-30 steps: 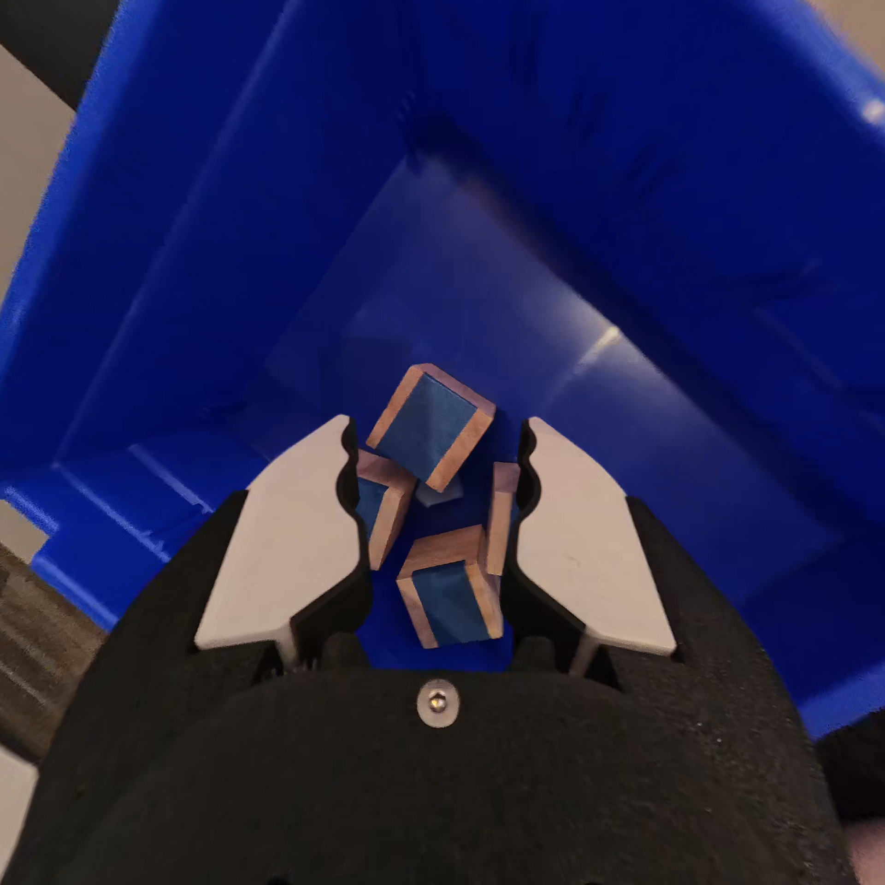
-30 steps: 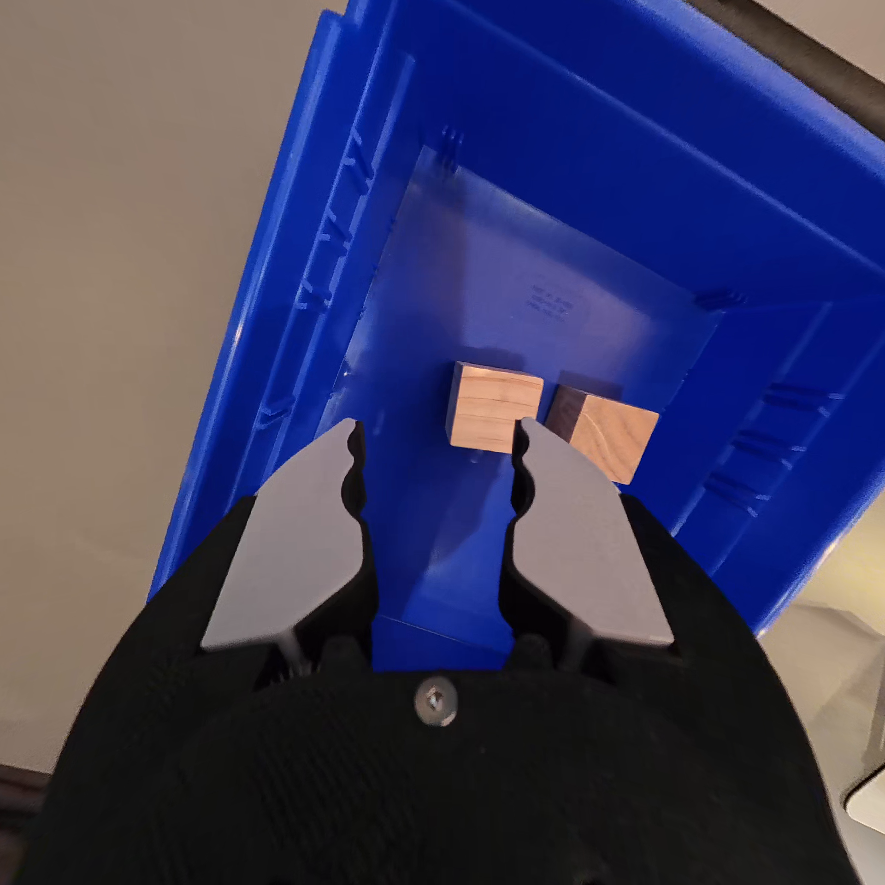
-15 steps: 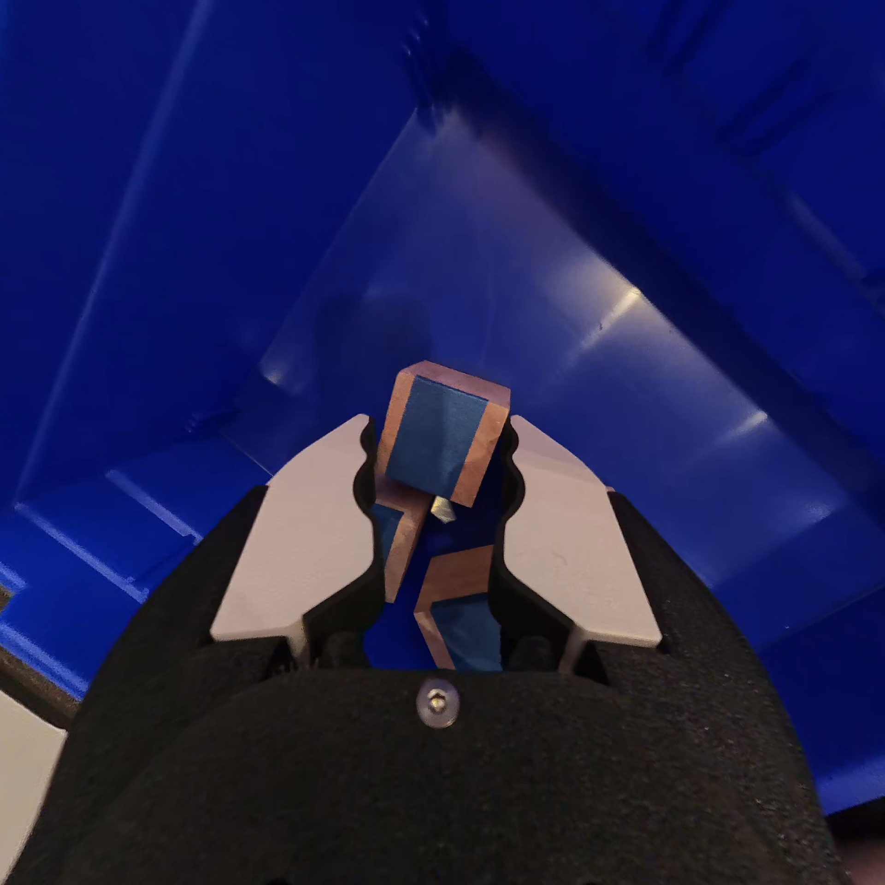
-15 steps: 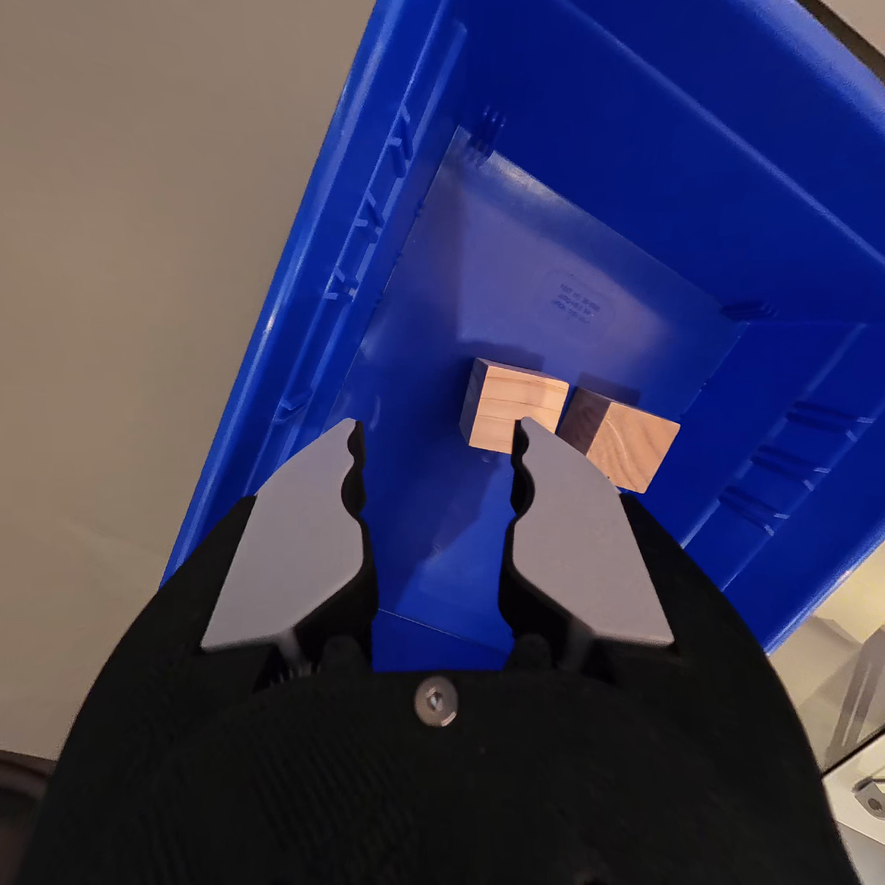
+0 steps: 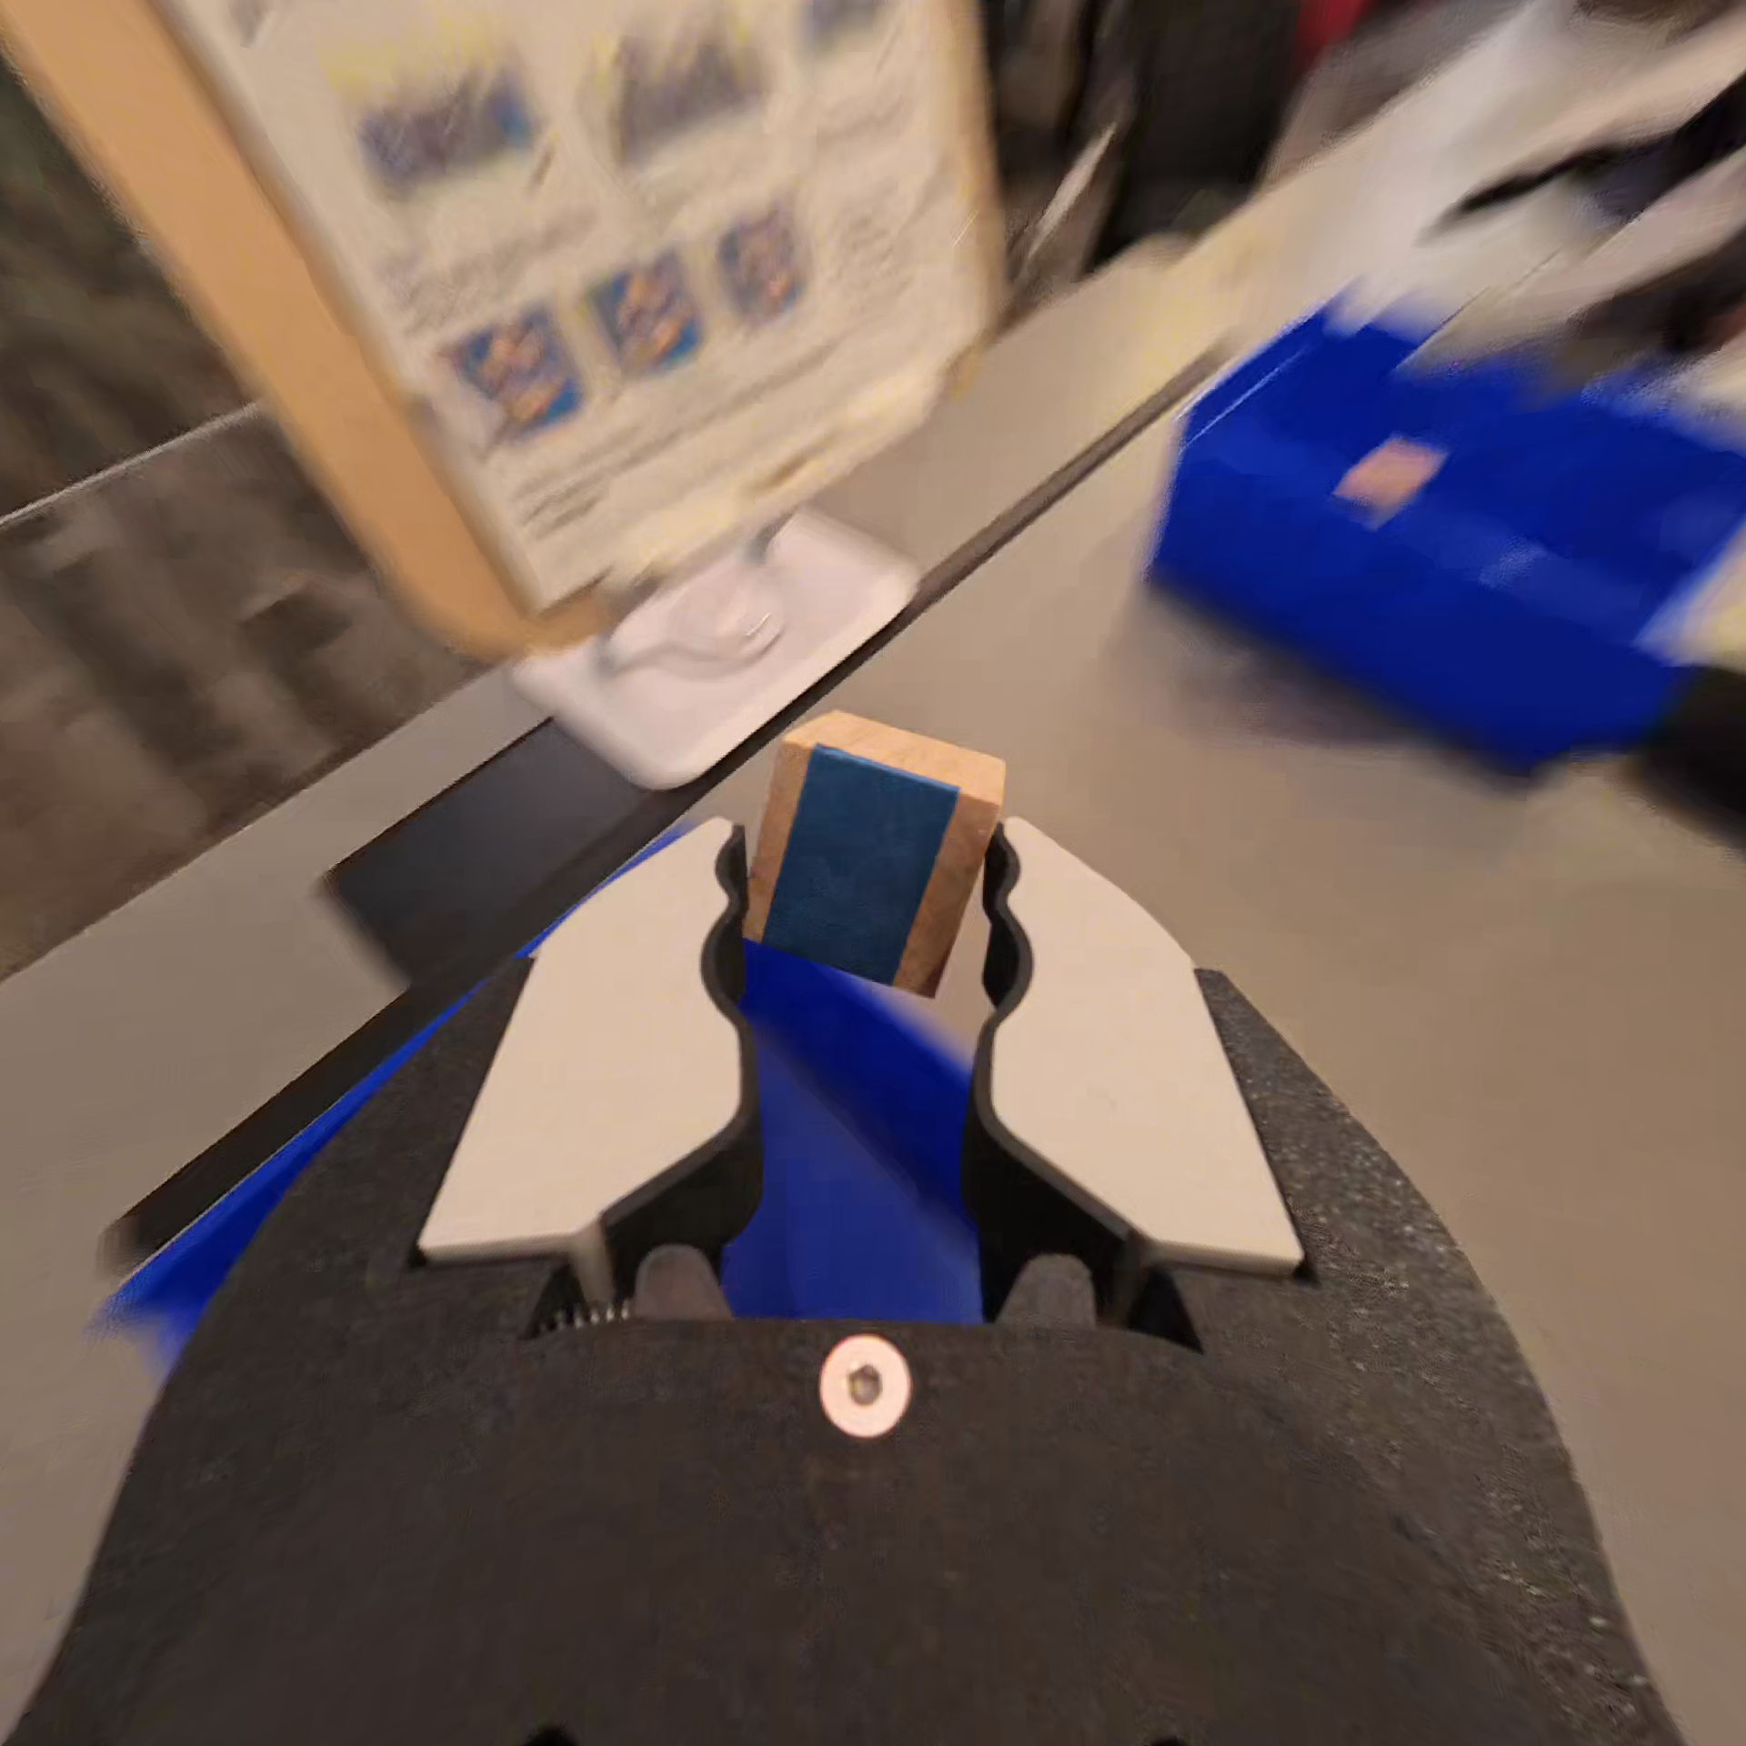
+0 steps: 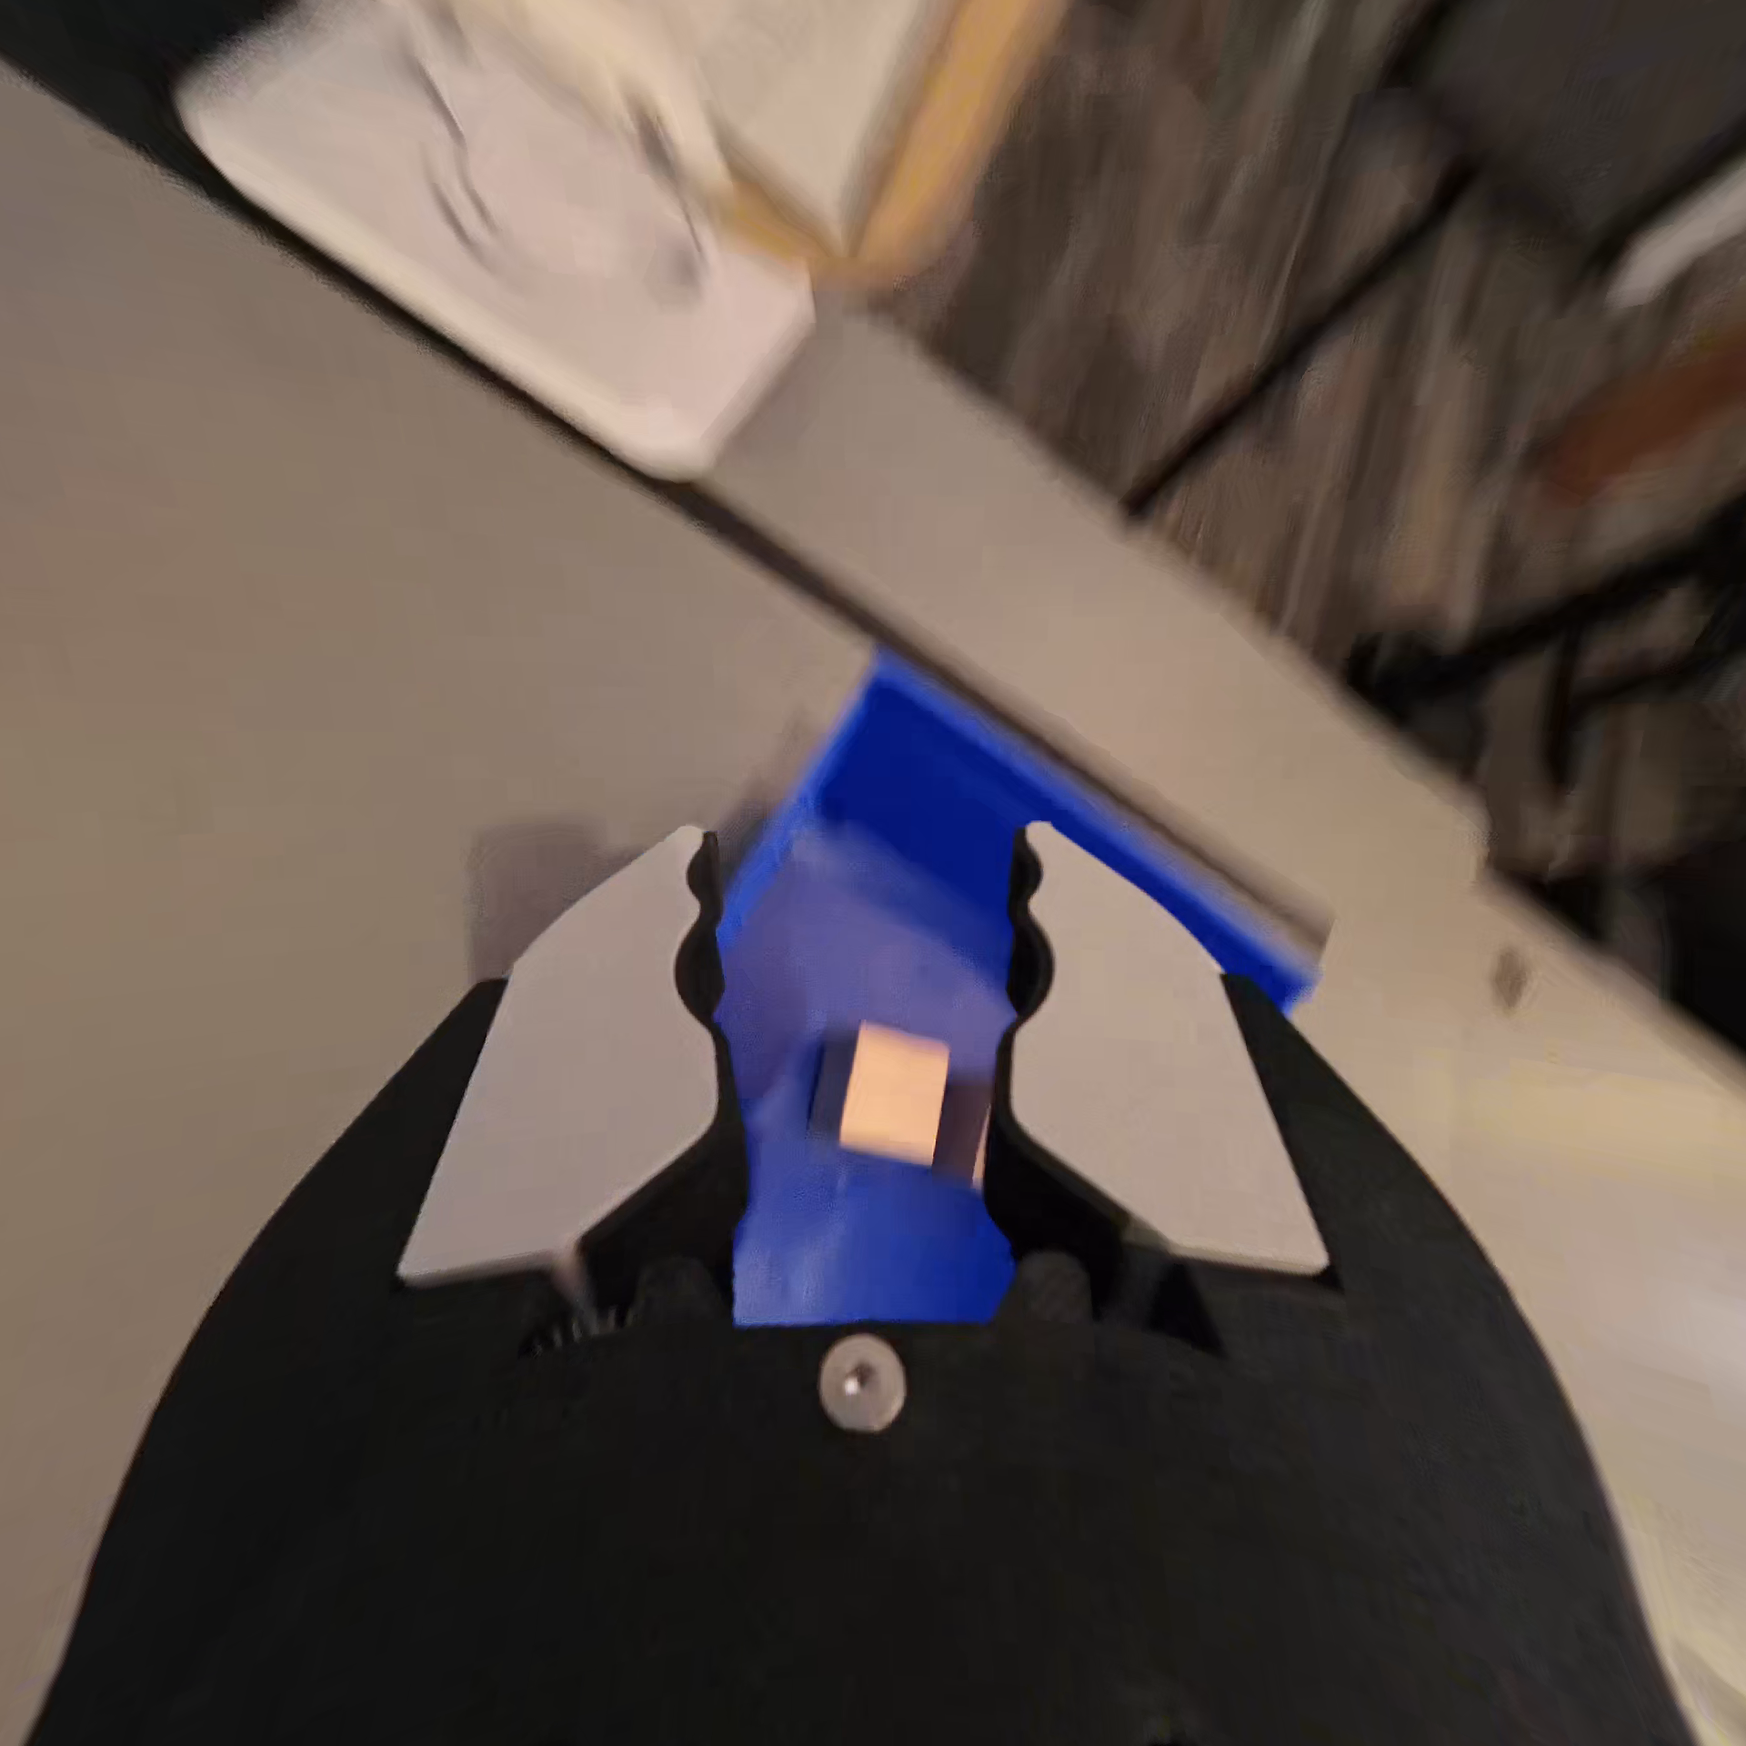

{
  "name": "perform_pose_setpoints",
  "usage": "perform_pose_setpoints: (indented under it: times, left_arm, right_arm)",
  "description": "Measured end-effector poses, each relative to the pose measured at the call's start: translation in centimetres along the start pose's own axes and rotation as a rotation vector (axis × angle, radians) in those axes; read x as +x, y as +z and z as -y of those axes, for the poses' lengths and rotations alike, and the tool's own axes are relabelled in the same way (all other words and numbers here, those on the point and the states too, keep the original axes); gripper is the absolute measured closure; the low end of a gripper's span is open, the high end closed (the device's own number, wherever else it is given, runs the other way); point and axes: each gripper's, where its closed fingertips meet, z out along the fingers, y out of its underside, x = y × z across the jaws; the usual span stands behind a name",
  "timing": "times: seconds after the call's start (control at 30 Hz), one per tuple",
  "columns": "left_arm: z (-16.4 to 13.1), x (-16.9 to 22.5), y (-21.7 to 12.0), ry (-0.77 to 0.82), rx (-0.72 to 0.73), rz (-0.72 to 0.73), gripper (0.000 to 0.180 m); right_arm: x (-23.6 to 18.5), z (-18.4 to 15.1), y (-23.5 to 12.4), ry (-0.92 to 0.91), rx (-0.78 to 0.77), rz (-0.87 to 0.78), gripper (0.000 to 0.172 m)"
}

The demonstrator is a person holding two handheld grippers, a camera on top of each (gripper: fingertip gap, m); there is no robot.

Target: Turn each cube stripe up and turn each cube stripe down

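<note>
Grey table [image 5: 1228, 945], background blurred, white stand [image 5: 718, 652] at 11 o'clock. Left claw [image 5: 864, 907] pinches a wooden cube [image 5: 874, 860] at the fingertips, blue stripe facing the camera, tilted, above a bin [image 5: 850, 1134]. Second bin [image 5: 1417, 567] at 2 o'clock. Right claw [image 6: 864, 907] spread, nothing in it; plain cube [image 6: 893, 1101] lies in bin [image 6: 907, 803] below, at 6 o'clock from the fingertips.

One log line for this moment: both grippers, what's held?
left gripper: shut on striped cube | right gripper: open, over blue bin
</note>
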Motion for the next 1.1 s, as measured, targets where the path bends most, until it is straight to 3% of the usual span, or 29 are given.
perform_pose_setpoints:
  times: [0.1, 0.17, 0.23, 0.4, 0.53, 0.67, 0.83, 0.9, 1.0, 1.1]
  left_arm:
    - [4.4, 7.1, -0.1, -0.133, 0.193, -0.346, 0.133]
    - [5.5, 10.7, 0.4, -0.192, 0.219, -0.516, 0.133]
    - [5.6, 13.7, 1.1, -0.243, 0.198, -0.652, 0.133]
    - [5.7, 18.7, 1.8, -0.302, 0.158, -0.874, 0.133]
    - [5.2, 20.7, 2.3, -0.289, 0.121, -0.919, 0.133]
    - [4.9, 21.7, 2.7, -0.273, 0.116, -0.962, 0.133]
    - [5.5, 22.1, 1.3, -0.245, 0.161, -1.036, 0.134]
    - [5.8, 21.4, 0.8, -0.200, 0.192, -0.990, 0.133]
    - [6.0, 19.4, 0.3, -0.108, 0.226, -0.828, 0.130]
    - [6.0, 17.4, -0.3, -0.030, 0.234, -0.677, 0.132]
  right_arm:
    - [-6.4, 7.3, -4.2, -0.282, 0.455, 0.039, 0.106]
    - [-11.9, 9.7, -7.5, -0.467, 0.709, 0.073, 0.105]
    - [-16.1, 10.6, -10.0, -0.612, 0.868, 0.039, 0.104]
    - [-20.4, 11.2, -13.2, -0.713, 1.026, -0.024, 0.101]
    - [-20.5, 11.2, -13.9, -0.743, 1.079, -0.096, 0.113]
    - [-21.1, 10.9, -13.5, -0.791, 1.057, -0.091, 0.127]
    - [-20.7, 11.0, -14.7, -0.728, 1.032, 0.035, 0.127]
    - [-18.6, 11.2, -15.4, -0.697, 0.984, 0.035, 0.127]
    - [-11.7, 10.2, -14.6, -0.542, 0.747, 0.026, 0.127]
    - [-5.6, 5.7, -11.4, -0.232, 0.425, 0.214, 0.127]
